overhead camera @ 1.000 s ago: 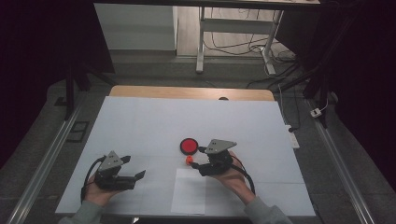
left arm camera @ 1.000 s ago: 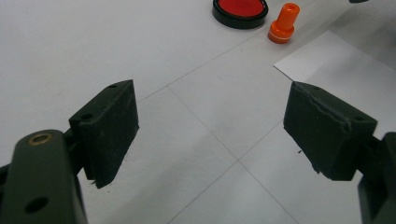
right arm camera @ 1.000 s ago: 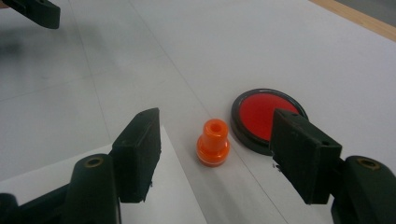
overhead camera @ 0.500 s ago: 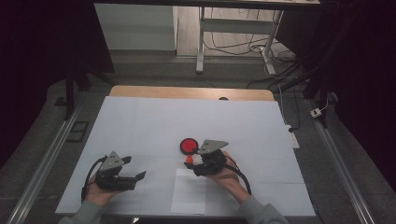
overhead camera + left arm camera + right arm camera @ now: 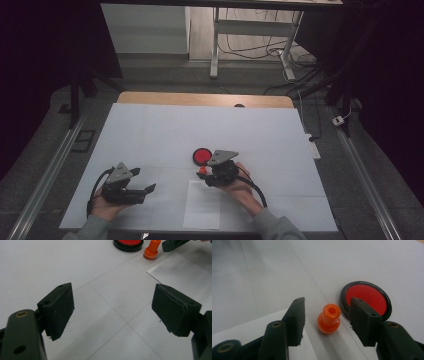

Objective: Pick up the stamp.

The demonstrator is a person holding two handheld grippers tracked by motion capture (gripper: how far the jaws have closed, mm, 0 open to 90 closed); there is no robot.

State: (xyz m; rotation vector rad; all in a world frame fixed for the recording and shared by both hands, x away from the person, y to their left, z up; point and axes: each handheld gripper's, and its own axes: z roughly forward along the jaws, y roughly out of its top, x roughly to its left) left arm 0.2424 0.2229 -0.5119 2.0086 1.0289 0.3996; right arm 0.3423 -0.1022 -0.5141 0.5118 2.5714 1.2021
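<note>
Straddling the small orange plastic stamp (image 5: pixel 329 318), upright beside the round red ink pad (image 5: pixel 365 299) on the white table (image 5: pixel 150 135), the right gripper (image 5: pixel 327 315) stands open for grasping, while the left gripper (image 5: pixel 112 312) waits open, empty, well apart.

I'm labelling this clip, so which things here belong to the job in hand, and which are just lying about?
In the job:
- orange stamp, standing between the open jaws of the right gripper
- red ink pad beside it
- sheet of paper near the stamp

Lying about:
- left gripper, open and off to the side
- cables on the floor beyond the table
</note>
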